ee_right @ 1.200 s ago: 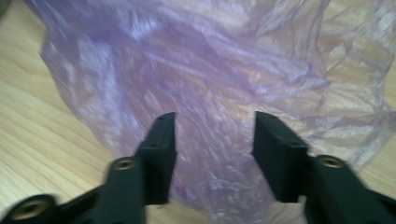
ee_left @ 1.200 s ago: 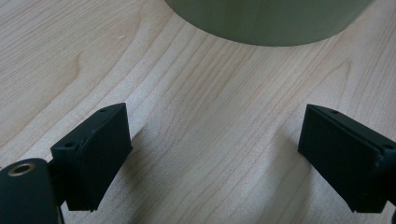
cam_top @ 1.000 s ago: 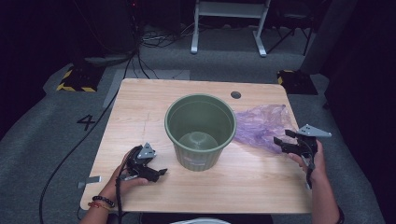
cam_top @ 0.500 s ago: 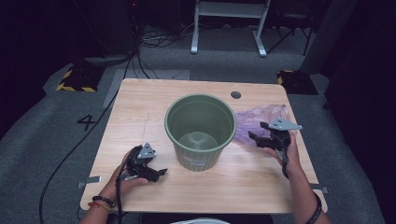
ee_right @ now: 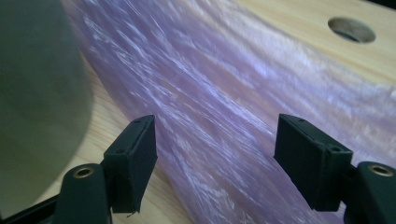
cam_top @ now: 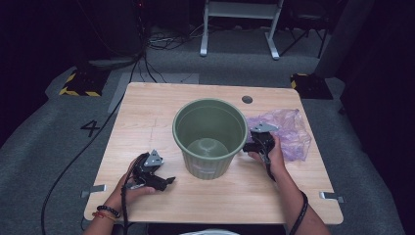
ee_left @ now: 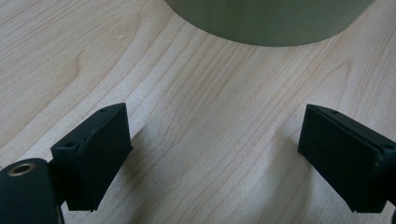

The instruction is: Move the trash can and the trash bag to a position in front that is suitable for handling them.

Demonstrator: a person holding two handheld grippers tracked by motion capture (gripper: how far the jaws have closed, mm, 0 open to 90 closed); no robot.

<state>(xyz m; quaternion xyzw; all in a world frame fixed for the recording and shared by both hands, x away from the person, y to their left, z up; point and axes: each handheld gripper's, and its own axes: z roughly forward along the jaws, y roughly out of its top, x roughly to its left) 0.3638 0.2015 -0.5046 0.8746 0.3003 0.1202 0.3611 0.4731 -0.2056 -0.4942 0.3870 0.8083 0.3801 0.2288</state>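
Note:
A green plastic bin (cam_top: 205,166) stands upright in the middle of the wooden table (cam_top: 147,112). To its right a crumpled purple plastic bag (cam_top: 293,134) lies flat on the table. My right gripper (cam_top: 249,146) hovers at the bag's left edge, close beside the bin's right wall. Its jaws are open, and in the right gripper view (ee_right: 217,163) they straddle the purple bag (ee_right: 224,93) without pinching it, with the bin (ee_right: 37,93) at the left. My left gripper (cam_top: 166,182) rests open on the bare table in front of the bin (ee_left: 271,18), with nothing between its jaws (ee_left: 215,158).
A round cable hole (cam_top: 247,99) sits in the table behind the bin. Cables trail from both grippers toward the table's near edge. Grey carpet surrounds the table, with a white frame's legs (cam_top: 240,29) at the back.
My right gripper has travelled left from the table's right edge, across the purple bag, to the bin's right side. The left gripper has stayed where it was.

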